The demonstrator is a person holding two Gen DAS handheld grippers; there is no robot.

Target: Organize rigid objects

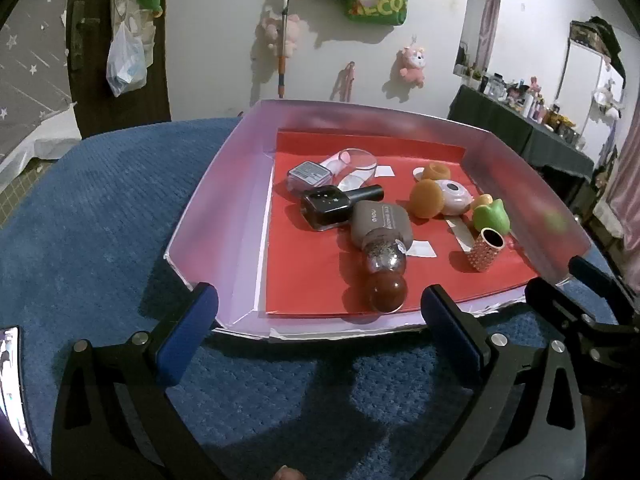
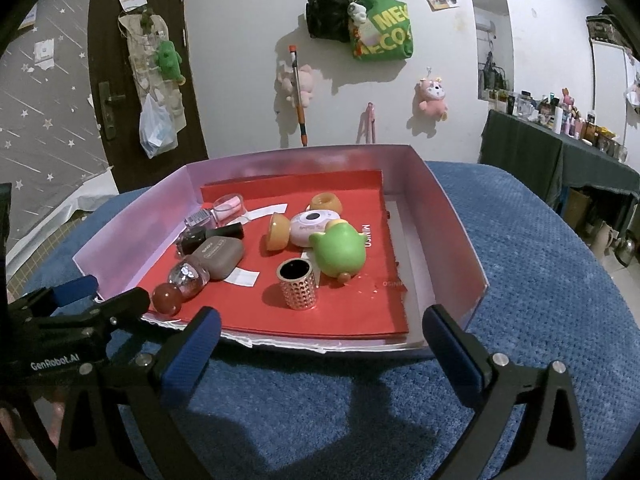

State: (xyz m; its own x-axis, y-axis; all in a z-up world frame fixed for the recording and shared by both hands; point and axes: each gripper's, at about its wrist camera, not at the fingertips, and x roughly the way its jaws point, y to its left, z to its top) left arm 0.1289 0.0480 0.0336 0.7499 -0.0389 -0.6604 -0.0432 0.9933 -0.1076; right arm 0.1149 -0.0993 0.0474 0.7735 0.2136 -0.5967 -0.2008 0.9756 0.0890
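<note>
I have both claws parked just short of the tray's (image 2: pixel 452 232) torn near edge: the left gripper (image 1: pixel 320 312) and right gripper (image 2: pixel 320 334) each spread wide, holding nothing. All the pieces lie inside the tray on its red liner. Nearest that edge are the glitter bottle with the round red cap (image 1: pixel 386 276) toward the left and the studded gold cylinder (image 2: pixel 298 284) upright mid-tray, the green frog toy (image 2: pixel 340 250) touching behind it. My worry: the cylinder tips if a finger clips it, and the round cap could roll the bottle off over the low lip.
</note>
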